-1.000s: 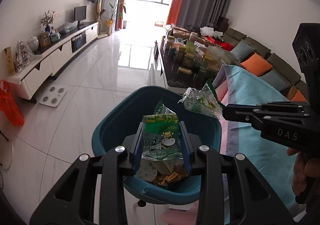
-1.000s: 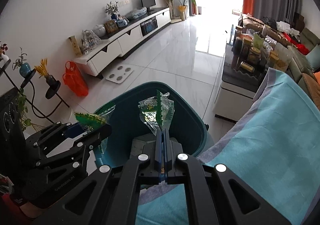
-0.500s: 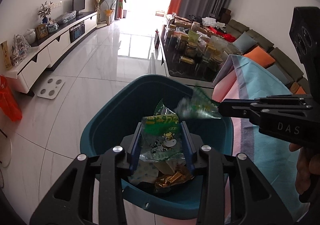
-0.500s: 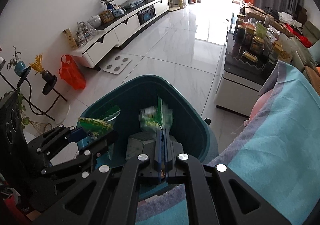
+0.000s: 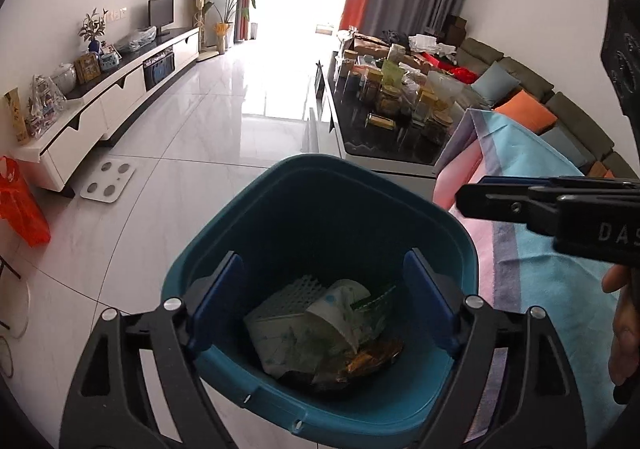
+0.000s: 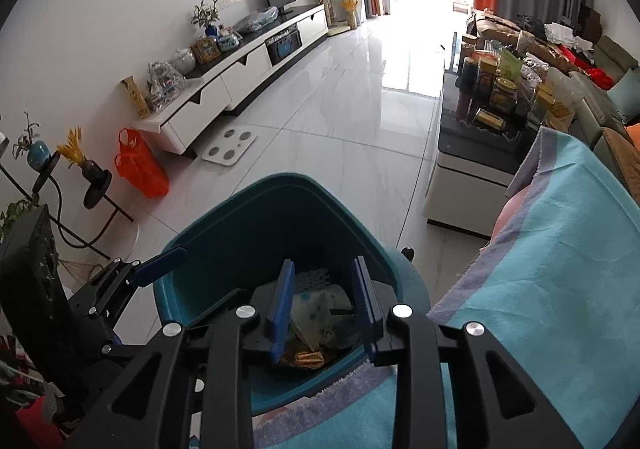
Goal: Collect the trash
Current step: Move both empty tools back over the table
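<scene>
**Both grippers empty over the bin**

I judge the drop done; I'd lift both grippers straight up, clear of the rim, before seeking more trash. The teal bin (image 5: pixel 436 225) stands on the floor just left of the blanket (image 6: pixel 560 249). Left gripper (image 5: pixel 322 299) and right gripper (image 6: pixel 322 307) gape, holding nothing. Crumpled wrappers (image 5: pixel 320 333) lie at the bottom.

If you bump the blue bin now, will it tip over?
Probably not easily. The bin looks wide and squat, so a nudge would likely slide it across the glossy floor. Only light wrappers lie inside, so it's probably light.
</scene>
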Tool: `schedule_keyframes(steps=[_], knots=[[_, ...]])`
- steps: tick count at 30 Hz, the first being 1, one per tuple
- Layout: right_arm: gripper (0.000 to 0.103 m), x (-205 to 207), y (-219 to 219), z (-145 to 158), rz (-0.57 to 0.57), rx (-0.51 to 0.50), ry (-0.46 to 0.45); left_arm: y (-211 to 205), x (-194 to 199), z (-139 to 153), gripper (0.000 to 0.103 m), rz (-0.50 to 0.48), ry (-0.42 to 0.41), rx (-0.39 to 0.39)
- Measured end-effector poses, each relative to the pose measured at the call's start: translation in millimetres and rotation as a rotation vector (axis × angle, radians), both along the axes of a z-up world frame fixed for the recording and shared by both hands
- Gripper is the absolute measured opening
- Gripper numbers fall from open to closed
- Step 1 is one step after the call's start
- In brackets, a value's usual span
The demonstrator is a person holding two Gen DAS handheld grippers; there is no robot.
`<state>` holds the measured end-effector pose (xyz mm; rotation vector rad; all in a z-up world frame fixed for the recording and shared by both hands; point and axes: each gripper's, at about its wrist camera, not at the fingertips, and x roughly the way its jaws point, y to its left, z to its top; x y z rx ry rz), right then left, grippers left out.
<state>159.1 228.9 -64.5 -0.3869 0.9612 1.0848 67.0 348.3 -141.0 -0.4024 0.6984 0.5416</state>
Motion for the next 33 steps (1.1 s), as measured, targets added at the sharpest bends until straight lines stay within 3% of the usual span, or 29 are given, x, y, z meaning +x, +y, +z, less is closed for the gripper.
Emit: schedule_keyframes(steps=[3,5,8,14,20,27,33], knots=[[0.043,1.0,-7.8,10.3,-0.009,0.027,-0.016,-2.8,-6.5,12.5,0.094,0.018,-0.019,0.033],[0.061,-1.3,-16.4,19.2,-0.013,0.055,-0.041,-6.2,-15.7,24.4,0.096,0.029,-0.039,0.056],[0.079,-3.9,-31.7,31.8,-0.031,0.091,-0.088,-13.8,-33.0,43.0,0.098,0.051,-0.067,0.097],[0.096,-10.7,-68.6,54.6,-0.068,0.166,-0.160,-33.4,-63.9,80.7,0.098,0.093,-0.116,0.172],[0.096,-17.9,-113.7,74.4,-0.113,0.244,-0.208,-68.3,-82.1,125.3,0.098,0.107,-0.196,0.257],[0.096,-37.2,-203.1,87.2,-0.227,0.300,-0.367,-139.0,-79.9,156.4,0.098,0.002,-0.298,0.351],[0.096,-45.3,-288.1,83.7,-0.398,0.294,-0.446,-199.8,-61.6,161.1,0.098,-0.122,-0.364,0.336]])
